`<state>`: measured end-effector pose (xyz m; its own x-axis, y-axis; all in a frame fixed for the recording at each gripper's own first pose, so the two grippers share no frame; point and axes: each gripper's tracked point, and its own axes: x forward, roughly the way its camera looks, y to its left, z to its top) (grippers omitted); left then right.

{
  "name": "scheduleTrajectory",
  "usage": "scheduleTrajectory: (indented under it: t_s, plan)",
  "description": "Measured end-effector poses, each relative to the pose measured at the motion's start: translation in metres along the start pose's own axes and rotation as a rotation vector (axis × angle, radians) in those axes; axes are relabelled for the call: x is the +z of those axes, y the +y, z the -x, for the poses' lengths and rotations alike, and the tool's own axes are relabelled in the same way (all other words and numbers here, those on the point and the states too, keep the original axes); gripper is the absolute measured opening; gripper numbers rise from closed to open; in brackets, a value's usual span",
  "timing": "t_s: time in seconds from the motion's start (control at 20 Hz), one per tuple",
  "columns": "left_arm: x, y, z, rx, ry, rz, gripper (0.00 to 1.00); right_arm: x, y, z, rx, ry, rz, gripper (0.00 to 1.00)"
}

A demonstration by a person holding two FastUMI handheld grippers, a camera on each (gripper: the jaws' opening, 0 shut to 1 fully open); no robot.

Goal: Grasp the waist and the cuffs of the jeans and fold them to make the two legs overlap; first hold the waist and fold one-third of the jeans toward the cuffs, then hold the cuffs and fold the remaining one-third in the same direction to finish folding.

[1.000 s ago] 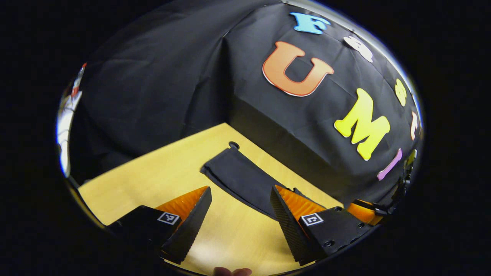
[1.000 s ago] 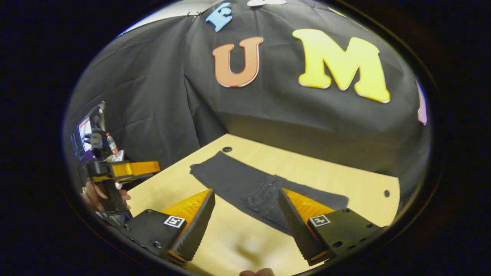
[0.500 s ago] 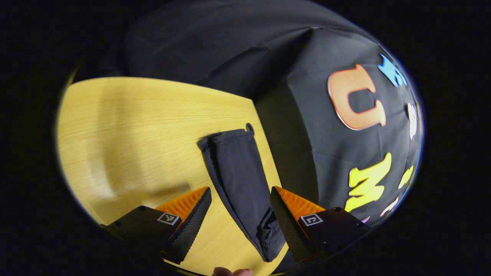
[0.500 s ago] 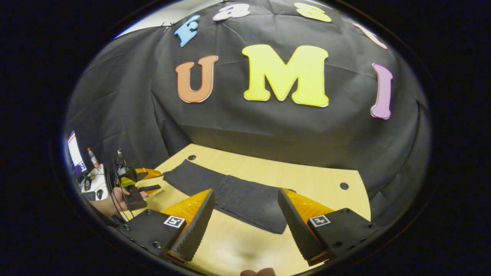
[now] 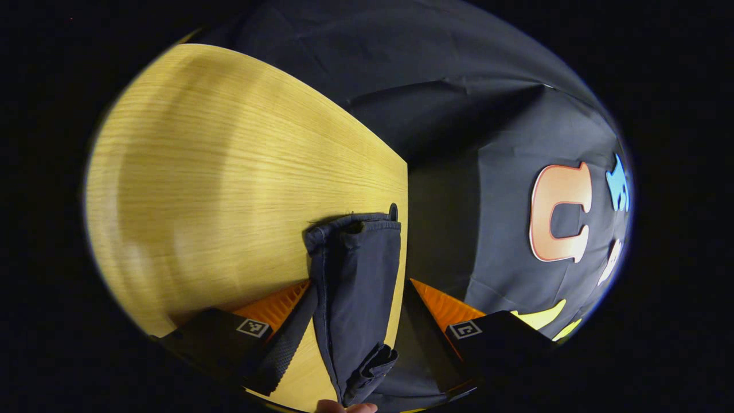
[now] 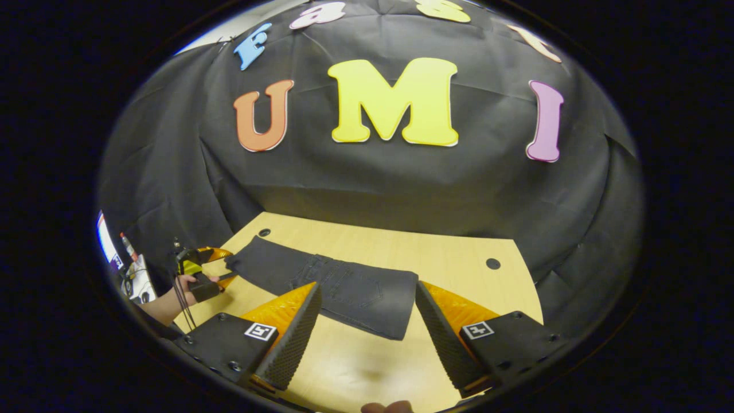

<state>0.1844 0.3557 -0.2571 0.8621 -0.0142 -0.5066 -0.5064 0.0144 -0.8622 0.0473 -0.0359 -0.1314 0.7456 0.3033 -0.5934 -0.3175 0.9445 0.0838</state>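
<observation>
In the left gripper view the left gripper (image 5: pixel 355 338) stands with its fingers spread wide, one on each side of the dark jeans (image 5: pixel 354 281), which run lengthwise up between them; neither finger presses on the cloth, though the near finger (image 5: pixel 287 344) lies just beside its edge. The cuffs (image 5: pixel 352 225) lie at the far end of that strip, hems stacked and slightly open, near a small round hole (image 5: pixel 393 211) at the edge of the wooden table (image 5: pixel 229 172); close to the camera the fabric bunches into a rumpled fold (image 5: pixel 370 361). In the right gripper view the right gripper (image 6: pixel 367 338) is likewise wide open and holds nothing, poised above the tabletop (image 6: pixel 367 367) with the jeans (image 6: pixel 332 289) beyond its fingertips. The jeans lie flat across the table with the legs overlapped, the waist end (image 6: pixel 395 304) with its pocket stitching nearest this gripper and the leg end stretching away to the left. There the left gripper (image 6: pixel 215 267) shows in a person's hand (image 6: pixel 189 284) at the cuff end (image 6: pixel 238 264). Two more holes mark the table, one by the cuffs (image 6: pixel 264 232) and one at the far right (image 6: pixel 492 263).
</observation>
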Motion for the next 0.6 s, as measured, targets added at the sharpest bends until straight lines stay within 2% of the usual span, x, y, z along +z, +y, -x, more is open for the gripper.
scheduleTrajectory:
  t_s: [0.2,0.25,0.3,0.35,0.4,0.55,0.6]
  plan:
    - [0.001,0.002,-0.016,-0.014,-0.005,-0.036,0.94,-0.011,-0.009,-0.003,-0.019,0.03,-0.036,0.99]
    - [0.0,0.004,-0.021,-0.015,0.001,-0.04,0.75,-0.012,-0.01,-0.003,-0.022,0.034,-0.04,0.99]
    - [0.0,0.005,-0.025,-0.014,0.001,-0.044,0.75,-0.014,-0.011,-0.002,-0.028,0.037,-0.04,0.99]
    - [0.0,0.006,-0.026,-0.02,0.003,-0.05,0.61,-0.013,-0.014,0.0,-0.03,0.033,-0.038,0.99]
    - [0.0,0.008,-0.025,-0.013,0.003,-0.069,0.55,-0.011,-0.014,0.002,-0.033,0.03,-0.039,1.0]
    - [0.001,0.012,-0.032,0.014,0.001,-0.096,0.14,-0.01,-0.019,0.012,-0.051,0.019,-0.052,1.0]
    - [0.0,0.007,-0.03,0.009,-0.003,-0.105,0.11,-0.013,-0.022,0.017,-0.059,0.018,-0.062,0.99]
